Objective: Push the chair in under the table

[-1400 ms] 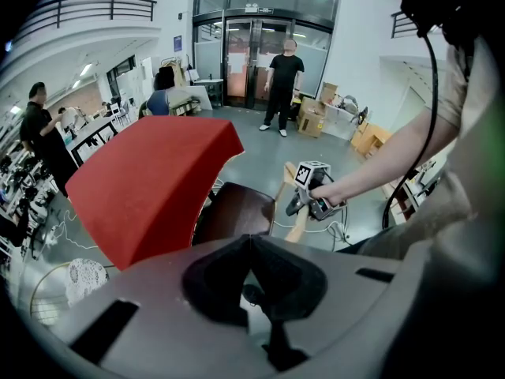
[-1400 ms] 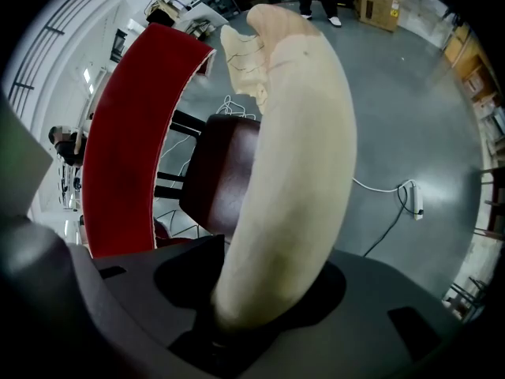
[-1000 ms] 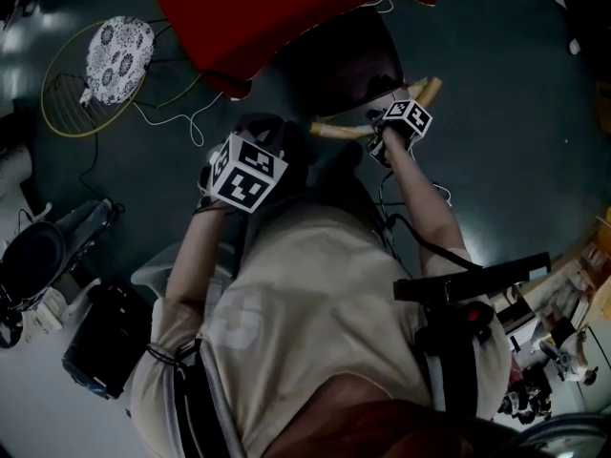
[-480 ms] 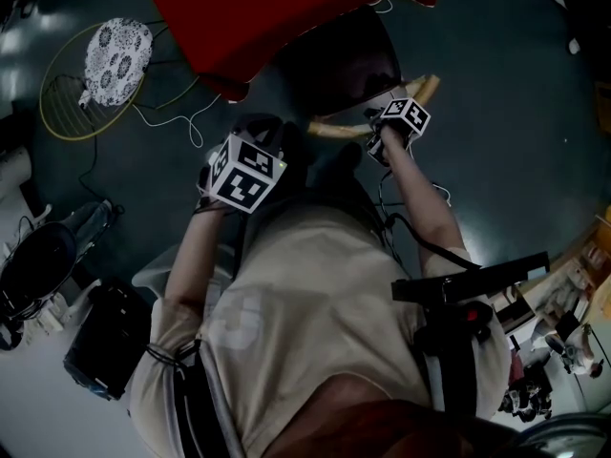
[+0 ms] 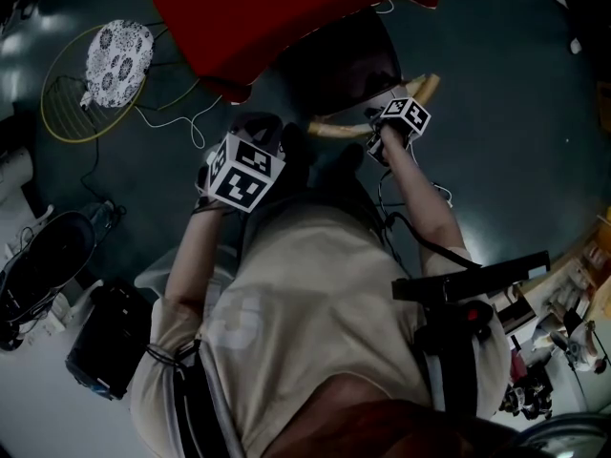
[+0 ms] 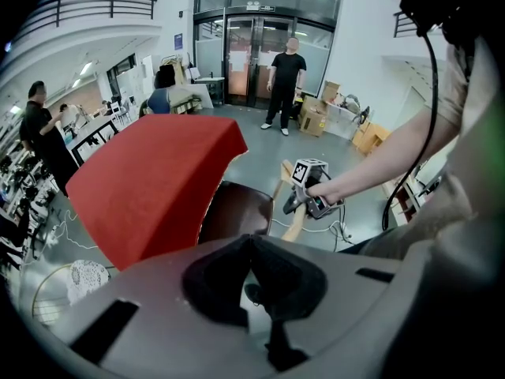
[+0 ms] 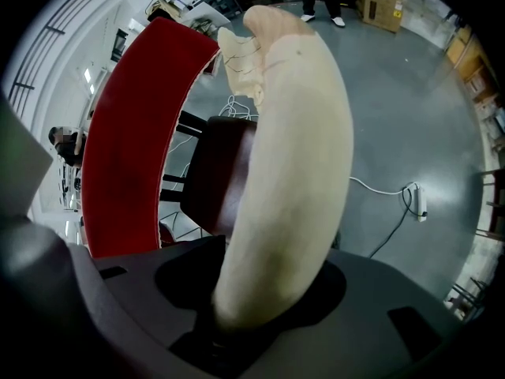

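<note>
The chair has a dark brown seat [image 5: 339, 65] and a curved pale wooden back rail [image 5: 425, 89]. The seat lies partly beneath the red-covered table [image 5: 286, 8]. My right gripper [image 5: 382, 122] is shut on the back rail [image 7: 292, 148], which fills the gap between the jaws in the right gripper view. My left gripper [image 5: 256, 130] hangs shut and empty just left of the chair, apart from it. In the left gripper view the closed jaws [image 6: 251, 247] point toward the seat [image 6: 237, 212] and red table [image 6: 150, 188], with the right gripper [image 6: 304, 204] on the rail.
A yellow hoop with a patterned cloth [image 5: 115, 60] and loose cables [image 5: 172, 113] lie on the floor at the left. Black bags [image 5: 105, 337] sit by the person's left side. A power strip [image 7: 418, 200] lies right of the chair. People [image 6: 282, 81] stand far off.
</note>
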Demonstrator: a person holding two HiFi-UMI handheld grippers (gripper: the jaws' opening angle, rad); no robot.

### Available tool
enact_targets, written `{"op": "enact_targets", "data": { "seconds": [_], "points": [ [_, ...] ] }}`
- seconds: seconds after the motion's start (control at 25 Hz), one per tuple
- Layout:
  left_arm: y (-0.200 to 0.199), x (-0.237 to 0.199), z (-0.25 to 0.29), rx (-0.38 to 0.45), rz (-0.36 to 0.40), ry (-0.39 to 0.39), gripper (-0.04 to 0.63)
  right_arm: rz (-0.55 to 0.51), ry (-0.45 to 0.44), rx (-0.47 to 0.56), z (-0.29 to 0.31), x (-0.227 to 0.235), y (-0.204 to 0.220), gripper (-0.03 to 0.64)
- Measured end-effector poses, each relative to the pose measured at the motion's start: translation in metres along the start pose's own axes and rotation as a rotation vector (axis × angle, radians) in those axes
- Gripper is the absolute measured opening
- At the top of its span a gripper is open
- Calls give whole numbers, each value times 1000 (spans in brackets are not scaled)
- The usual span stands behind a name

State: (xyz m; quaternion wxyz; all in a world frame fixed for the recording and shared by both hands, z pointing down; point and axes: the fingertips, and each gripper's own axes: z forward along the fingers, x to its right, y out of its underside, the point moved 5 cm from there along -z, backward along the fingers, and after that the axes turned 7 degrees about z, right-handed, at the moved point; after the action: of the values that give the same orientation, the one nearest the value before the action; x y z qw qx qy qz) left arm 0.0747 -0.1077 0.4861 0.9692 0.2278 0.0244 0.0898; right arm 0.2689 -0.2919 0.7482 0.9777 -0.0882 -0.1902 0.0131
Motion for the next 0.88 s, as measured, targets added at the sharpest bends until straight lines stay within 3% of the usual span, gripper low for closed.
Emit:
{"op": "enact_targets", "data": {
  "seconds": [0.88],
  "points": [
    [15, -12, -8, -17, -20, -15, 8, 12, 0, 10, 7, -22, -3, 186]
  ]
}}
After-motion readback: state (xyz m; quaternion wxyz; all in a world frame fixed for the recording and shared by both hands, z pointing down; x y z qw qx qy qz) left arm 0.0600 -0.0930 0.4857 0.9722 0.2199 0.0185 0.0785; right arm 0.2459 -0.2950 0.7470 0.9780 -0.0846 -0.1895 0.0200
